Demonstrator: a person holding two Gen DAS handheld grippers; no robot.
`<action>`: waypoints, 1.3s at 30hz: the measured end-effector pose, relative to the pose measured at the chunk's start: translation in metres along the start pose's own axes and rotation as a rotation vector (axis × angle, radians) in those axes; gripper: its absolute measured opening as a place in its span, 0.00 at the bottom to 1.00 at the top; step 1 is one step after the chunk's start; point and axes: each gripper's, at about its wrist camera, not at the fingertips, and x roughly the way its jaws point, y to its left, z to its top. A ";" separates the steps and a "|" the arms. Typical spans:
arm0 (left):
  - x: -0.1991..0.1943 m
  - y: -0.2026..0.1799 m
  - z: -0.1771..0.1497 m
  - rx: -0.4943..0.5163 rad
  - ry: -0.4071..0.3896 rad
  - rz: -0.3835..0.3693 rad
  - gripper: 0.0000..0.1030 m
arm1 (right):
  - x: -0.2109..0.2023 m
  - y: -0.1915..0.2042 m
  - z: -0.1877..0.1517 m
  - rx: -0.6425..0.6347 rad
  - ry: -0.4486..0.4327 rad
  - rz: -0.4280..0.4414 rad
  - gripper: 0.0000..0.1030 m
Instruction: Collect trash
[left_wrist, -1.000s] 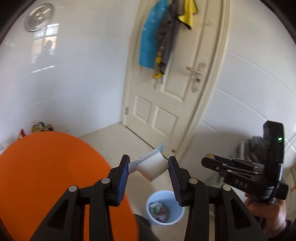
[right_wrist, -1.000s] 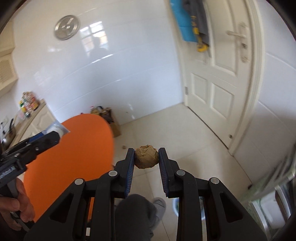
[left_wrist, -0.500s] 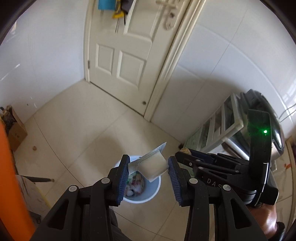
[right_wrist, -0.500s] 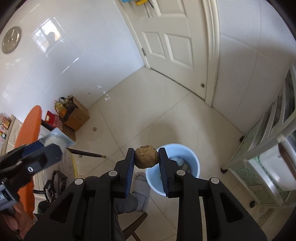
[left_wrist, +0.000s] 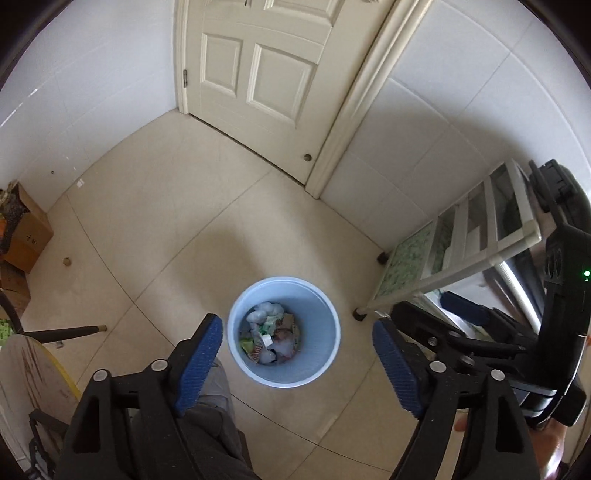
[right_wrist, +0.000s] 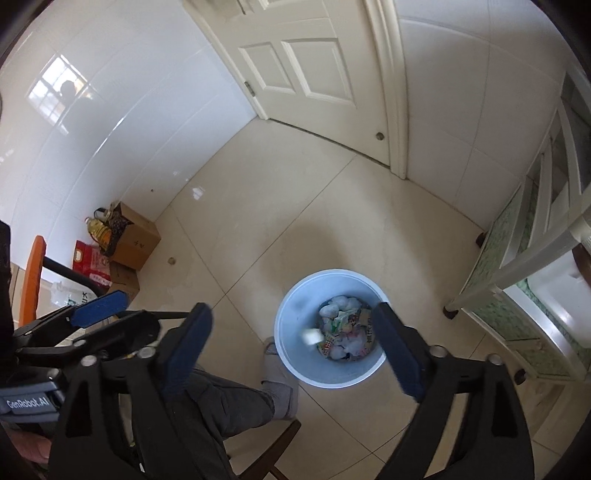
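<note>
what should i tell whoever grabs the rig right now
Left gripper: fingers have just opened, nothing between them, above the bin.
Right gripper: fingers have just opened too, nothing between them, beside the left one over the same bin.
Trash: paper scraps and wrappers lie in the bin on the floor; a small white piece shows at the inner wall.
Done: both hands are free of trash.
Left: no loose trash is plainly in view here; look around for more.

We are seeing the waste bin (left_wrist: 283, 332) standing on the floor (left_wrist: 155, 236), wrappers (left_wrist: 269, 334) lying inside it, the door (left_wrist: 258, 62) behind, the cardboard box (left_wrist: 27, 236) far left, the rack (left_wrist: 465, 254) right.
</note>
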 end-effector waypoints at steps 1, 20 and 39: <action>-0.003 -0.002 0.005 0.001 -0.009 0.017 0.85 | -0.001 -0.001 -0.001 0.005 -0.006 -0.010 1.00; -0.182 -0.063 -0.043 -0.061 -0.320 0.187 0.94 | -0.095 0.077 -0.033 -0.101 -0.155 0.012 1.00; -0.445 -0.066 -0.340 -0.320 -0.786 0.566 0.99 | -0.254 0.303 -0.132 -0.482 -0.431 0.322 1.00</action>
